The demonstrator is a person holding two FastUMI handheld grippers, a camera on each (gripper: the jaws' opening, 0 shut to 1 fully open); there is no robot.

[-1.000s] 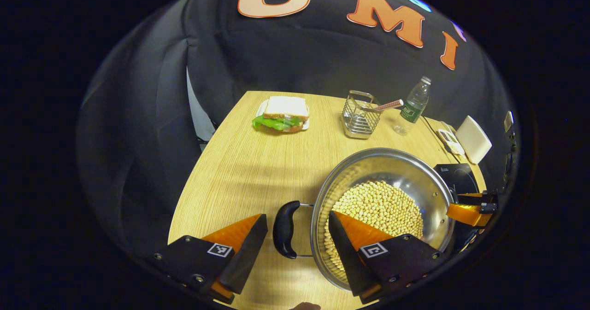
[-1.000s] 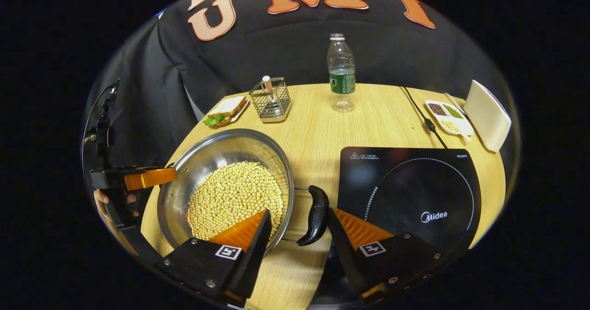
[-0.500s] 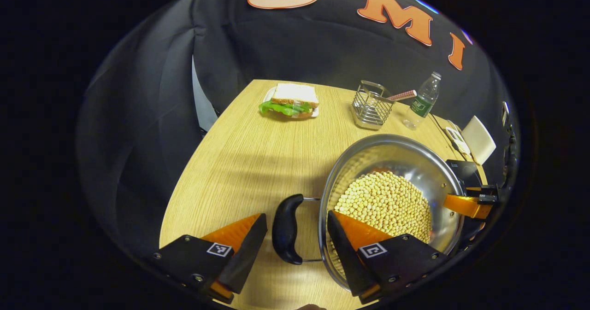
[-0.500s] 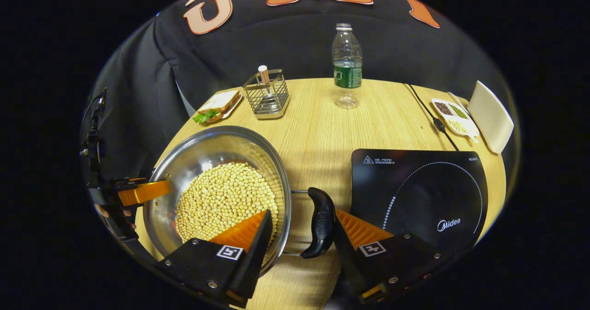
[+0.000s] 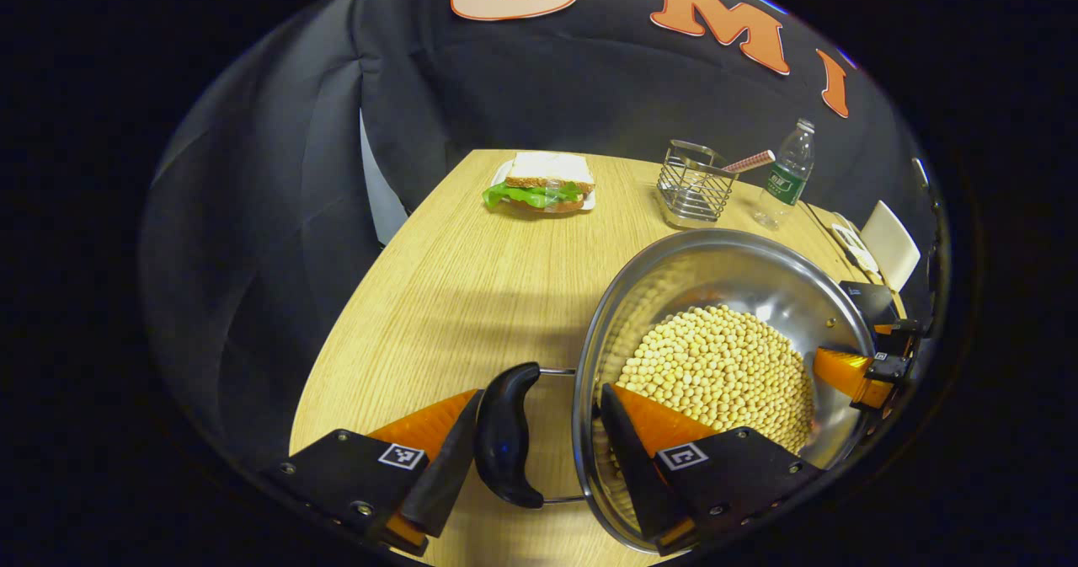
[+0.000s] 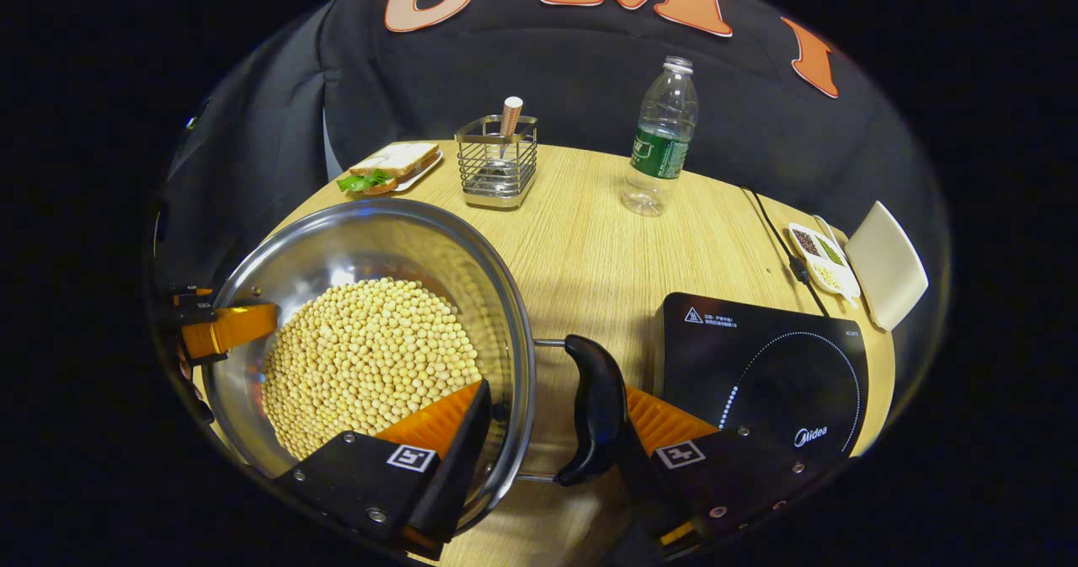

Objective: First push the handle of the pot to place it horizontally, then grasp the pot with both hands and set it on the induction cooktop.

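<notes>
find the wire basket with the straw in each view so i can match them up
Left gripper view: the wire basket stands upper right on the table, just beyond the pot's far rim, left of the water bottle.
Right gripper view: the wire basket stands upper centre-left, beyond the pot, between the sandwich and the water bottle.
Shared landmark: the water bottle.

In the right gripper view, the pot (image 6: 370, 297) is sitting left of the cooktop (image 6: 758, 373) on the table (image 6: 589, 247). Behind them, the sandwich (image 6: 392, 167), wire basket (image 6: 497, 167) and bottle (image 6: 661, 141) are standing in a row; a dish (image 6: 821, 255) is lying at the right edge.
</notes>
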